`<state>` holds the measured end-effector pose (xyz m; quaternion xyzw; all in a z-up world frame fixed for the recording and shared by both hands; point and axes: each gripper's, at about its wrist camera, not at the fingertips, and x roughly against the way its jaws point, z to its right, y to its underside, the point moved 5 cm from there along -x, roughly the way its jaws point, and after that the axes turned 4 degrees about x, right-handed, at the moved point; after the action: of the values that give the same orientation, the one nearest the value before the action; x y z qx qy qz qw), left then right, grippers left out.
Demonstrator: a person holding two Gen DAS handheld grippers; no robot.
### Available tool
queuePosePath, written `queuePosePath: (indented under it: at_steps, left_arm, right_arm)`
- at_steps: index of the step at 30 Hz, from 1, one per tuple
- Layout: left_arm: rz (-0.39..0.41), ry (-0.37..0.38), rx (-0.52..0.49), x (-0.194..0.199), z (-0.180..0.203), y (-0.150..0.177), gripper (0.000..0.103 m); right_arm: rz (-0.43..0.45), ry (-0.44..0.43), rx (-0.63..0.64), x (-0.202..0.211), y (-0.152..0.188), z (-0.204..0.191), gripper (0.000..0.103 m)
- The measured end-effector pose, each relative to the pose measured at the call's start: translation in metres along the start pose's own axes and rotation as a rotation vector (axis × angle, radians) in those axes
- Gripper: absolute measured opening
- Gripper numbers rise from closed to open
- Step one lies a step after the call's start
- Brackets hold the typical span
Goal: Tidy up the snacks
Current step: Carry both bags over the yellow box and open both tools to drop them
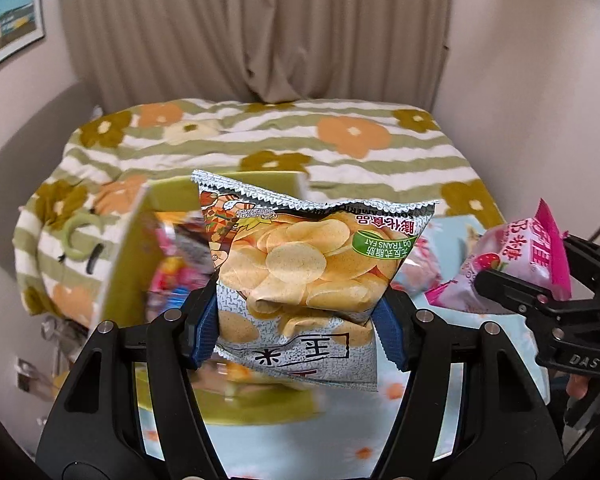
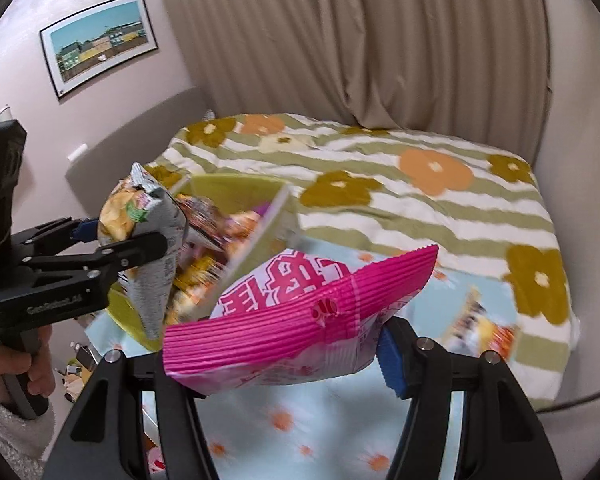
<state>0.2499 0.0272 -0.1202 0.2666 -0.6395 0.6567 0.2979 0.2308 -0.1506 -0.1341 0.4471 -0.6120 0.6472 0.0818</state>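
A silver potato chip bag (image 1: 300, 272) hangs upside down in the air, pinched between the blue pads of my left gripper (image 1: 300, 328), which is shut on it. A pink strawberry snack bag (image 2: 300, 320) is clamped in my right gripper (image 2: 284, 360), also lifted above the table. In the left wrist view the right gripper (image 1: 540, 268) shows at the right edge with the pink bag (image 1: 516, 264). In the right wrist view the left gripper (image 2: 124, 236) holds the chip bag (image 2: 140, 216) at the left. Behind both stands a green box (image 2: 236, 188) holding several snack packs.
A table with a light blue flowered cloth (image 2: 300, 420) lies below the grippers. Another snack pack (image 2: 480, 328) lies on it to the right. A bed with a striped flowered blanket (image 2: 420, 200) is behind, then curtains. A person's hand (image 2: 20, 364) grips the left handle.
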Motion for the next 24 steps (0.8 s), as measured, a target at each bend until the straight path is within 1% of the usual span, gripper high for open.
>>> queuePosePath:
  at_steps: [5,11,15,18,20,21,22,24]
  left_arm:
    - [-0.005,-0.039,0.025,-0.008,-0.067,-0.014,0.062]
    - [-0.070,-0.056,0.061,-0.043,-0.136,-0.020,0.062]
    - [-0.132,-0.037,0.085,-0.073,-0.170,-0.021,0.062]
    - [-0.167,0.000,0.090,-0.092,-0.178,-0.024,0.063]
    - [-0.184,0.051,0.085,-0.101,-0.177,-0.025,0.077]
    - [-0.188,0.069,0.078,-0.104,-0.174,-0.024,0.094]
    - [-0.184,0.076,0.076,-0.104,-0.174,-0.024,0.103]
    - [-0.166,0.100,0.070,-0.101,-0.172,-0.020,0.103]
  right_arm:
    - [-0.002,-0.030,0.005,-0.033,-0.028,-0.046,0.058]
    - [-0.031,-0.054,0.001,-0.078,-0.048,-0.090,0.058]
    - [-0.051,-0.047,-0.014,-0.104,-0.055,-0.106,0.058]
    - [-0.068,-0.035,-0.042,-0.119,-0.057,-0.112,0.058]
    - [-0.079,-0.016,-0.056,-0.125,-0.056,-0.112,0.058]
    - [-0.084,-0.006,-0.064,-0.128,-0.055,-0.111,0.058]
    - [-0.092,0.004,-0.075,-0.130,-0.054,-0.110,0.058]
    - [-0.104,0.019,-0.091,-0.133,-0.051,-0.107,0.058]
